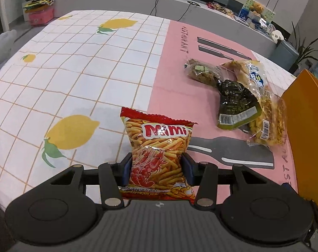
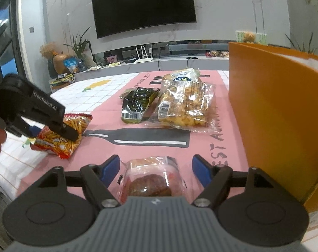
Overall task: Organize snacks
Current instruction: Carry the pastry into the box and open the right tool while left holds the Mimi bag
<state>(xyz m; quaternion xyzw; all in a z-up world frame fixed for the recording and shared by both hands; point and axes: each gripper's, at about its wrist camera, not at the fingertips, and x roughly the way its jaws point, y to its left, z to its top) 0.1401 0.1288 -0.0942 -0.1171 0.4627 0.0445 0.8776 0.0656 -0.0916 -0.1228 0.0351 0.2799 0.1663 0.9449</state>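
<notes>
My left gripper (image 1: 156, 168) is shut on a red Mimi shrimp-stick bag (image 1: 157, 147), its blue pads pressed on both sides, just above the tablecloth. The right wrist view shows that bag (image 2: 62, 138) held by the left gripper (image 2: 64, 129) at the left. My right gripper (image 2: 155, 169) is open, its blue pads either side of a clear-wrapped brown pastry (image 2: 150, 178) lying on the pink mat. A pile of snacks lies further back: a dark green packet (image 1: 236, 105) (image 2: 137, 105), clear bags of yellow snacks (image 1: 264, 113) (image 2: 186, 105) and a brownish packet (image 1: 203, 71).
An orange box (image 2: 280, 113) (image 1: 306, 130) stands at the table's right side, close to my right gripper. The table carries a lemon-check cloth (image 1: 74, 73) and a pink mat (image 1: 180, 63). A grey counter with clutter and a wall TV (image 2: 144, 4) lie beyond.
</notes>
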